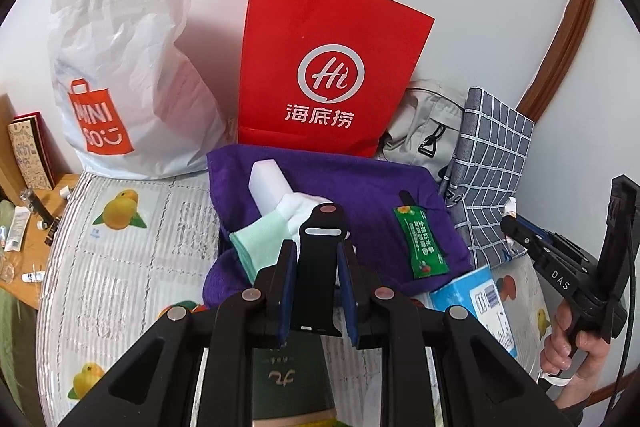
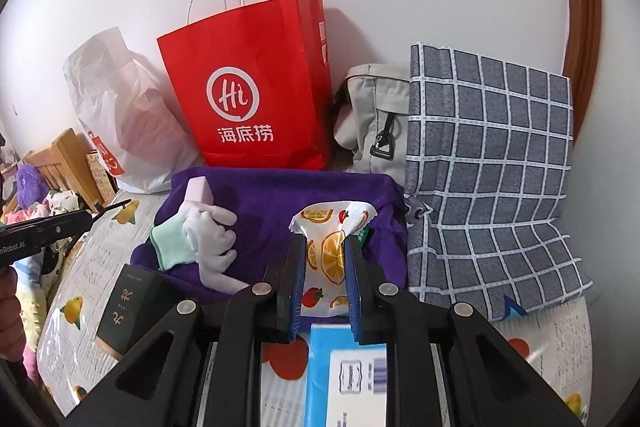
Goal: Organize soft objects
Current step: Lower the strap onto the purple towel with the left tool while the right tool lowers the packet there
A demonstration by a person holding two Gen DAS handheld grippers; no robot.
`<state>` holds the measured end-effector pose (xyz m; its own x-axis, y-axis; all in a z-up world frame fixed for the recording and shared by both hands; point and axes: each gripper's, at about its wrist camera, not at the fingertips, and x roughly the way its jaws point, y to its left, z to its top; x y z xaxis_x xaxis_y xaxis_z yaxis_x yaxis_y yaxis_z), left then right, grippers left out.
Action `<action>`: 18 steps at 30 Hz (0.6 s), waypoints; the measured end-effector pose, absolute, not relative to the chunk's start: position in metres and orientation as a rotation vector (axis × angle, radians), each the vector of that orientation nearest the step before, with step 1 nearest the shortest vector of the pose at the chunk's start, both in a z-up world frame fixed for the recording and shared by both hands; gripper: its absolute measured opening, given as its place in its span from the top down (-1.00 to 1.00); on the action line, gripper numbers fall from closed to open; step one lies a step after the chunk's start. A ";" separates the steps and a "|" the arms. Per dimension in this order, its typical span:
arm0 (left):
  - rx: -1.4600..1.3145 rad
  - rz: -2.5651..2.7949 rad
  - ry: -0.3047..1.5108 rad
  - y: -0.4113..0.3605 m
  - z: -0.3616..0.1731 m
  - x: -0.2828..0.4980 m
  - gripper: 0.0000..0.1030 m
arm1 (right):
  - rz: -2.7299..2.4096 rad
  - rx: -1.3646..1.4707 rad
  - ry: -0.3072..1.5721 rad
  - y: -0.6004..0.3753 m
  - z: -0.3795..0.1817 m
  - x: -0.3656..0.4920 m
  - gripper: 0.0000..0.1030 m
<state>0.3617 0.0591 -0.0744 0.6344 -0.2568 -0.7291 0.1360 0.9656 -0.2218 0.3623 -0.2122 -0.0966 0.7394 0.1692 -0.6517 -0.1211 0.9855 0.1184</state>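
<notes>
A purple towel (image 1: 360, 187) (image 2: 272, 203) lies on the table in front of a red paper bag (image 1: 328, 67) (image 2: 248, 87). On it lie a white and mint sock (image 1: 276, 227) (image 2: 200, 239), a pale sponge block (image 1: 266, 183) (image 2: 198, 191) and a green sachet (image 1: 420, 243). My left gripper (image 1: 318, 267) is shut on a black strap (image 1: 320, 259) over the towel's near edge. My right gripper (image 2: 324, 279) is shut on a fruit-print pouch (image 2: 326, 255), held above the towel's right part.
A white Miniso bag (image 1: 120, 67) stands at back left. A grey bag (image 2: 372, 115) and a checked grey cloth (image 2: 488, 167) are at back right. A blue box (image 2: 348, 367) (image 1: 476, 303) and a dark green box (image 2: 128, 307) lie near the towel's front.
</notes>
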 end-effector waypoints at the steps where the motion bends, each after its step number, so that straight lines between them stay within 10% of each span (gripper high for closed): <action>1: -0.153 -0.226 0.858 0.058 -0.076 0.365 0.61 | 0.162 0.072 0.724 -0.212 -0.097 0.366 0.64; 18: -0.179 -0.271 0.890 0.033 -0.102 0.423 0.61 | 0.196 0.074 0.771 -0.201 -0.120 0.430 0.63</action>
